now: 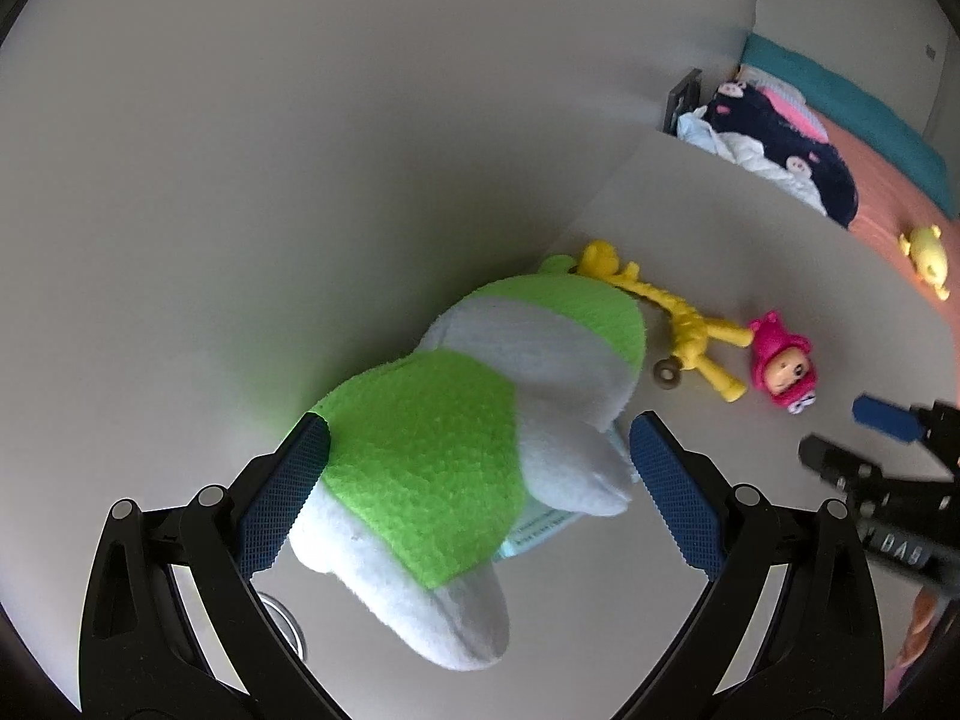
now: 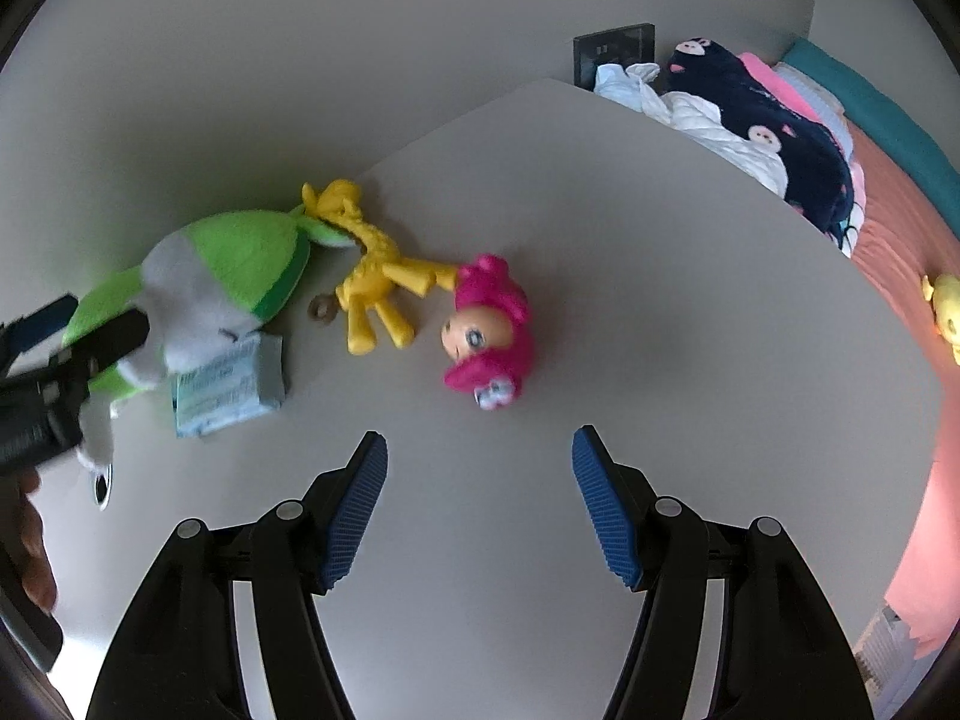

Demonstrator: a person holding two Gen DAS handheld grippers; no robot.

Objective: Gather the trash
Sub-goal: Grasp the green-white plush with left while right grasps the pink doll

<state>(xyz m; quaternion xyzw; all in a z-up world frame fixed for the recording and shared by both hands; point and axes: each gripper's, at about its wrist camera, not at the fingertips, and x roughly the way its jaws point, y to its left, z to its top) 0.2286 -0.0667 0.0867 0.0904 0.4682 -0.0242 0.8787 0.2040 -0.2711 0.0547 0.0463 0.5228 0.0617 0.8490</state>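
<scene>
A crumpled light blue packet (image 2: 228,387) lies on the white table (image 2: 600,240), half under a green and white plush toy (image 1: 432,456). In the left wrist view only a corner of the packet (image 1: 540,531) shows. My left gripper (image 1: 480,426) hangs open over the plush, which sits between its jaws; the right-hand pad stands apart from it. My right gripper (image 2: 477,504) is open above bare table with nothing between its fingers. A pink doll (image 2: 486,330) lies just ahead of it. Each gripper shows in the other's view: the right gripper (image 1: 837,429) and the left gripper (image 2: 102,315).
A yellow giraffe toy (image 2: 378,282) and a small brown ring (image 2: 321,309) lie between plush and doll. A round metal grommet (image 2: 102,486) sits in the table. Beyond the table's far edge is a bed with dark pyjamas (image 2: 780,120), white cloth and a yellow toy (image 2: 948,312).
</scene>
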